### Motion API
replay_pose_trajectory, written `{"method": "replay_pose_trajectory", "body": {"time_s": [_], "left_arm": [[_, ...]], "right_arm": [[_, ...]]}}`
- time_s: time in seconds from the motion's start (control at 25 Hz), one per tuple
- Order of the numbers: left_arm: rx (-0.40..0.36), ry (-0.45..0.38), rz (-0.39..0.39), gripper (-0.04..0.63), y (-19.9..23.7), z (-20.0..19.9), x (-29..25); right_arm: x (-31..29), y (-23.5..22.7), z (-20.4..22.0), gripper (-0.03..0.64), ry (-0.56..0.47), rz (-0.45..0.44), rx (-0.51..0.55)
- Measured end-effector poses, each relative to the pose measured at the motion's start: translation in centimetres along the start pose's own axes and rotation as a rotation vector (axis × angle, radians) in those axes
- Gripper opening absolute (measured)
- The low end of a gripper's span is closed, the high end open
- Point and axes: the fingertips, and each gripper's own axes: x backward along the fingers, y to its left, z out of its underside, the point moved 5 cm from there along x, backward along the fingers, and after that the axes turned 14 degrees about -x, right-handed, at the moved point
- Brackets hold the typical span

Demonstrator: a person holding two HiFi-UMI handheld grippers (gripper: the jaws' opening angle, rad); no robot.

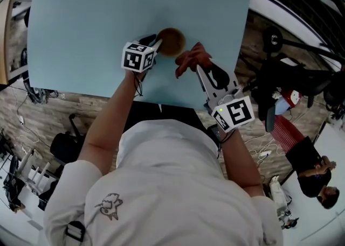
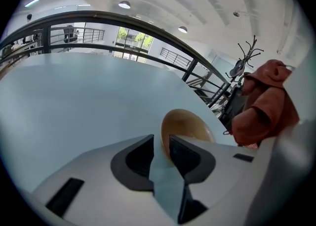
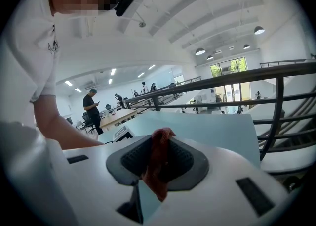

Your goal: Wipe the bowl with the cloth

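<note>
A small wooden bowl (image 1: 172, 40) stands on the light blue table (image 1: 81, 35), near its front edge. My left gripper (image 1: 155, 43) reaches it from the left. In the left gripper view the bowl's near rim (image 2: 168, 138) stands between the jaws of my left gripper (image 2: 160, 150); blue table shows between the rim and the left pad, so the jaws are open around it. A rust-red cloth (image 1: 191, 59) hangs bunched just right of the bowl, with my right gripper (image 1: 198, 68) shut on it. The cloth (image 3: 158, 163) fills the gap between the right pads.
The table's front edge (image 1: 161, 99) runs close under both hands. Right of the table stand black chairs and stands (image 1: 285, 86) on a wood floor, with a person (image 1: 318, 180) farther right. Bags and cables (image 1: 64, 145) lie on the left.
</note>
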Motion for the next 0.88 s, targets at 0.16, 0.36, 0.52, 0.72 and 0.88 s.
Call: {"method": "replay_pose_trajectory", "body": {"time_s": [0.16,0.36,0.52,0.72,0.88], "left_arm": [[0.002,0.002,-0.012,0.045,-0.2,-0.2,-0.4],[0.005,0.003,-0.042,0.026,-0.4,-0.4,-0.4],[0.013,-0.012,-0.071,0.026,-0.9,-1.1,0.9],[-0.006,-0.053,-0.093,0.025,-2.5,-3.5,3.6],[-0.015,-0.100,-0.102,0.025,-3.6,-6.0,6.1]], "right_arm": [[0.2,-0.1,0.3,0.097,0.004,-0.003,-0.001],[0.5,0.0,0.2,0.097,-0.001,-0.002,0.001],[0.7,0.7,-0.1,0.098,-0.022,-0.003,0.014],[1.7,1.8,-1.5,0.097,-0.070,-0.014,0.043],[2.4,2.7,-2.9,0.097,-0.118,-0.027,0.071]]}}
